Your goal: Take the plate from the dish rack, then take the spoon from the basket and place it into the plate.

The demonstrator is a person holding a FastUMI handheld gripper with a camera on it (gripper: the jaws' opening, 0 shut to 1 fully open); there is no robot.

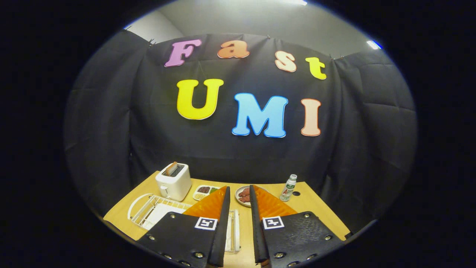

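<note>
Dish rack beside toaster, jaws parted, empty.

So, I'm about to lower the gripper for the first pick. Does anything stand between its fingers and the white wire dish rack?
Nothing visible does. The gripper is open with nothing between its fingers, and the white wire dish rack lies just below them, partly hidden behind the left finger. The white toaster stands beyond the rack.

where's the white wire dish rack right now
In the gripper view, the white wire dish rack sits on the wooden table, just in front of the white toaster, partly behind the open gripper.
</note>
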